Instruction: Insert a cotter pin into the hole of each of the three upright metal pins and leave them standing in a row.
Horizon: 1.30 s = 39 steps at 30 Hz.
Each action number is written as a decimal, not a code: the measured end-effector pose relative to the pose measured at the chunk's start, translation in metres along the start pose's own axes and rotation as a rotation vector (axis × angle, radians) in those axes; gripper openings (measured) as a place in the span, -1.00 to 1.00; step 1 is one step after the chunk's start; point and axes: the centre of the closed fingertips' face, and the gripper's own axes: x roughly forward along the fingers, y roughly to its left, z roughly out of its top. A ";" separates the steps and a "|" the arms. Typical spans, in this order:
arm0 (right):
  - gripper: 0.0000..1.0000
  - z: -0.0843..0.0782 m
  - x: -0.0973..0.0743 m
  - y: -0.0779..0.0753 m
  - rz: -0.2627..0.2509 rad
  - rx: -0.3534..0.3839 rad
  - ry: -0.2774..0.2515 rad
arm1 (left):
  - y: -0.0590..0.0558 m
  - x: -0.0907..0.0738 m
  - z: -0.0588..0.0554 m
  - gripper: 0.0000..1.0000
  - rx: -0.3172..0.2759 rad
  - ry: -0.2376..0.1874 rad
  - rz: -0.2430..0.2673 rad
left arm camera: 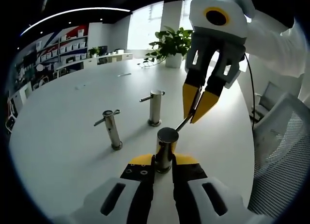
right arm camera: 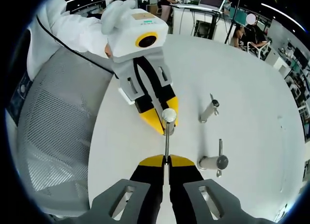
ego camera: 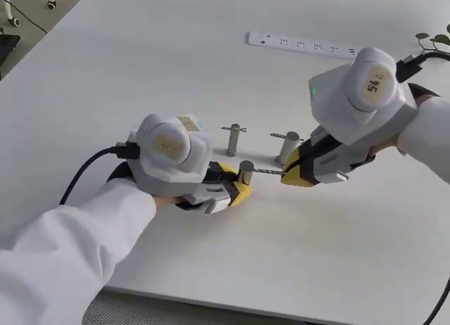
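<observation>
Closest to you, your left gripper (ego camera: pixel 235 189) has its yellow-tipped jaws clenched around the lower shaft of a short grey metal pin with a flat round cap (ego camera: pixel 246 171), which stands upright on the plain white table (ego camera: pixel 211 269). Its own view shows the same grip, with the left gripper (left arm camera: pixel 164 161) squeezing the pin (left arm camera: pixel 165 146) from both sides. A thin silver cotter pin (ego camera: pixel 268 171) lies level just beyond, its far end pinched tight in the jaws of your right gripper (ego camera: pixel 287 176), which comes in from your right. In the right gripper view the cotter pin (right arm camera: pixel 166 144) runs straight from the right gripper (right arm camera: pixel 166 161) to the capped pin (right arm camera: pixel 169 118), meeting it just under the cap; you cannot tell whether its tip has entered the hole. A little farther back, a second metal pin (ego camera: pixel 233 138) stands upright behind the left gripper, and a third metal pin (ego camera: pixel 288 148) stands just beside the right gripper's tips. Each of them carries a cotter pin crosswise near its top, and the two stand apart from each other. Well beyond them, a long white power strip (ego camera: pixel 302 43) lies flat on the table, and a green leafy plant (ego camera: pixel 436 40) sits at the far right edge.
</observation>
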 end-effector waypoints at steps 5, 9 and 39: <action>-1.00 0.006 0.004 -0.001 0.005 0.014 -0.006 | -0.001 0.000 0.000 -0.76 -0.011 -0.003 -0.001; -1.00 0.013 0.010 -0.001 0.007 0.012 -0.013 | -0.001 -0.001 0.000 -0.76 -0.017 -0.002 0.001; -0.78 0.019 0.012 -0.011 -0.022 -0.088 0.011 | 0.003 -0.001 -0.001 -0.76 -0.038 0.004 0.001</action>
